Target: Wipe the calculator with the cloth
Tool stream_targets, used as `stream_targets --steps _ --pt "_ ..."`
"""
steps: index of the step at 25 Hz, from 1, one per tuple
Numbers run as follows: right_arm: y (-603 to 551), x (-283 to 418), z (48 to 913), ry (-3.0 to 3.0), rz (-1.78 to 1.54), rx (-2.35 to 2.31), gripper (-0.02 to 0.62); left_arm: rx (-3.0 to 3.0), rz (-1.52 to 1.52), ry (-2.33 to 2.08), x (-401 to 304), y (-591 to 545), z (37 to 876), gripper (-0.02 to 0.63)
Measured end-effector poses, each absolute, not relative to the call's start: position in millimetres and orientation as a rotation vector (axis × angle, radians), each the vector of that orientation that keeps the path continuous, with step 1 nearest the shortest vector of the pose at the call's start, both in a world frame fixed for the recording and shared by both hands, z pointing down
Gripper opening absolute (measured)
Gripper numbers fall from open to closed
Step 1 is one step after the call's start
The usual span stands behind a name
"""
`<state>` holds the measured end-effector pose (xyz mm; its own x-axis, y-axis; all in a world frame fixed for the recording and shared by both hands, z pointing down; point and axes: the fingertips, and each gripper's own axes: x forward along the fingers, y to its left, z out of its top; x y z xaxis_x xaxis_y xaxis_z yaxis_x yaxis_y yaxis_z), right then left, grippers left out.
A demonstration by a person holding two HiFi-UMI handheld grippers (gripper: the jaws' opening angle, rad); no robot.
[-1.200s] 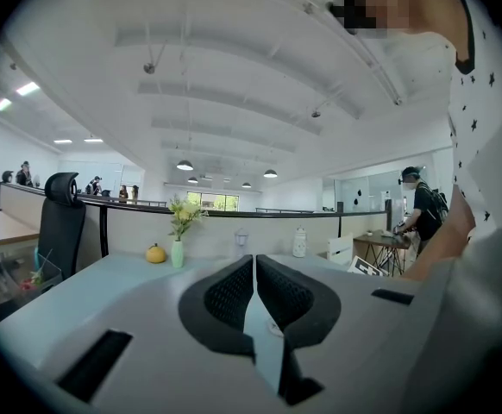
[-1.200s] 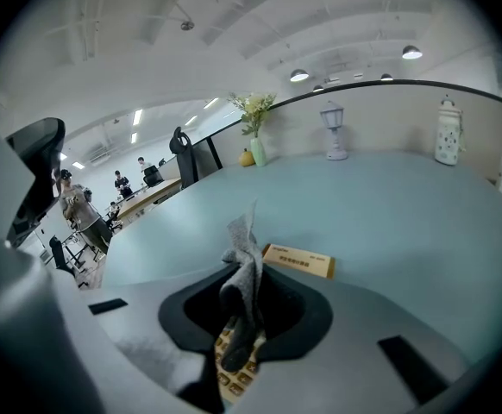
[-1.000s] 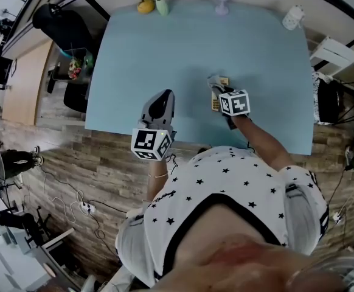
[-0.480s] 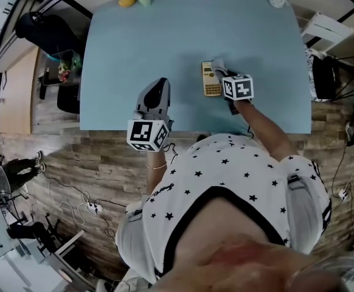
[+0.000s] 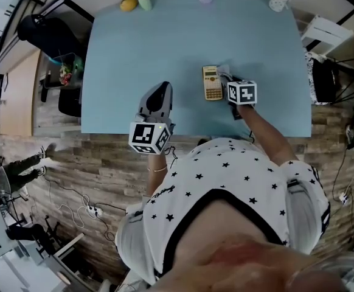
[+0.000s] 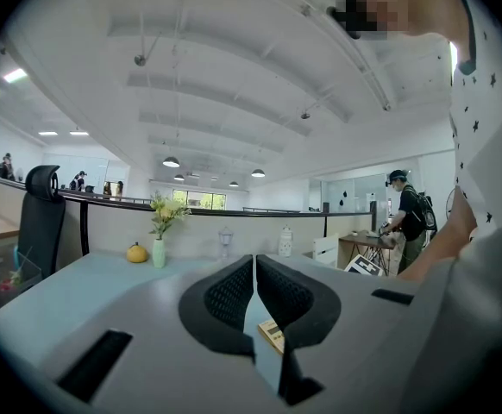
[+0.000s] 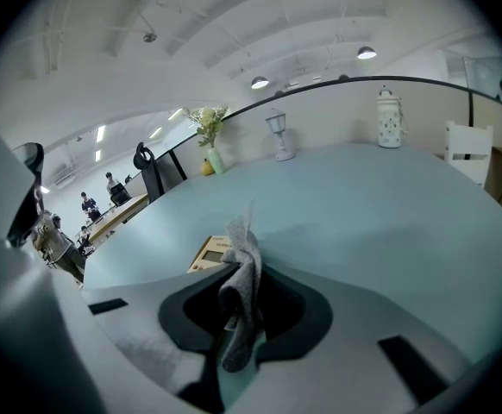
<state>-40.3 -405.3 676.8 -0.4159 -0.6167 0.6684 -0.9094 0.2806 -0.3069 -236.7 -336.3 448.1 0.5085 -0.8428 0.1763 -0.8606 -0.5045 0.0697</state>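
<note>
Where the head view covers them with the marker cubes, each gripper's own view shows its fingers. The left gripper (image 6: pixel 254 266) has them pressed together on nothing, near the front edge of the pale blue surface (image 5: pixel 165 47). The right gripper (image 7: pixel 234 285) pinches a grey cloth (image 7: pixel 244 247), a tuft standing up past the tips. Just beyond and left of that cloth lies the yellowish calculator (image 5: pixel 211 83), flat on the surface, its print too small to read. Only the head view shows its whole length. At the far edge stand a vase of flowers (image 6: pixel 159 247) and a yellow fruit (image 6: pixel 136 253).
</note>
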Motion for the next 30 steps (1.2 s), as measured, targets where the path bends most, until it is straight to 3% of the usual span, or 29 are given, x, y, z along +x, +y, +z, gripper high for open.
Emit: stream_targets --steps 17,30 --pt "-361.7 -141.7 649.6 -2.36 0.957 1.021 0.057 2.557 0.181 -1.55 -255.0 -324.8 446.5 0.035" --pt "-360.1 -126.5 668.6 -2.308 1.052 1.079 0.057 2.574 0.186 -1.522 -249.2 -328.7 447.9 0.035"
